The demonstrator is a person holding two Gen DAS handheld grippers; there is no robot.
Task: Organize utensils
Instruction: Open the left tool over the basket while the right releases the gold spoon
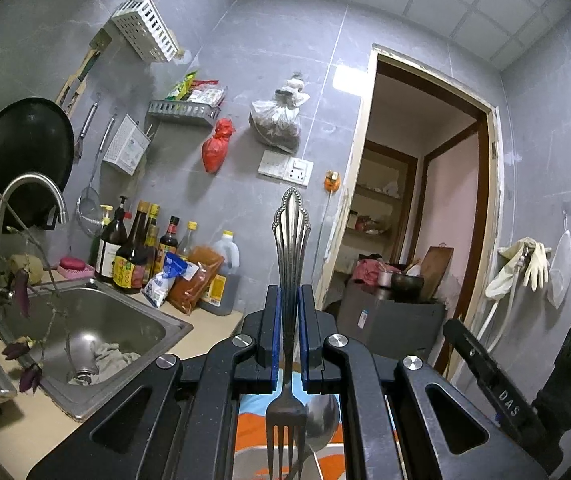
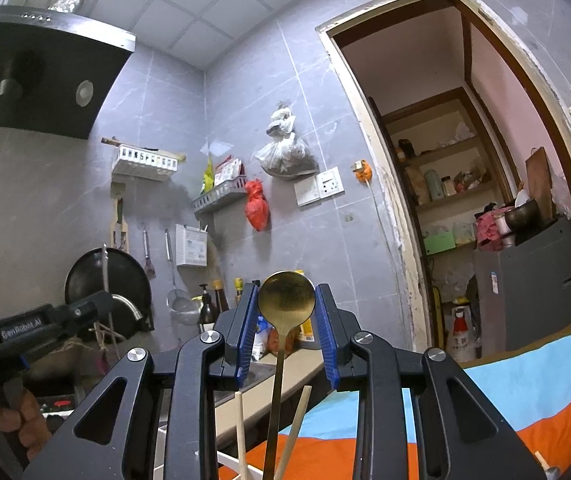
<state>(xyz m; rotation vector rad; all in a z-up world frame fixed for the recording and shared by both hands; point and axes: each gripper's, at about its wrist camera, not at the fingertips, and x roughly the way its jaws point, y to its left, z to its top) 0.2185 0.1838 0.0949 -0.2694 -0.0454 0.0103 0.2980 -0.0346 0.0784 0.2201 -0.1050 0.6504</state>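
Both raised — left gripper (image 1: pixel 290 312) clamped on fork (image 1: pixel 290 240), right gripper (image 2: pixel 286 312) pinching spoon (image 2: pixel 286 300) bowl edges.

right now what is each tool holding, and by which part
The left tool clamps a silver fork along its handle, tines toward the camera. The right tool grips a gold spoon by the sides of its bowl.

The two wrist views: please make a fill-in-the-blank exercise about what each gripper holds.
1. The left gripper is shut on a ____, handle pointing up.
2. The right gripper holds a gold ____ by its bowl.
3. The red bag hangs on the ____.
4. A cloth lies in the ____.

Missing words: fork; spoon; wall; sink
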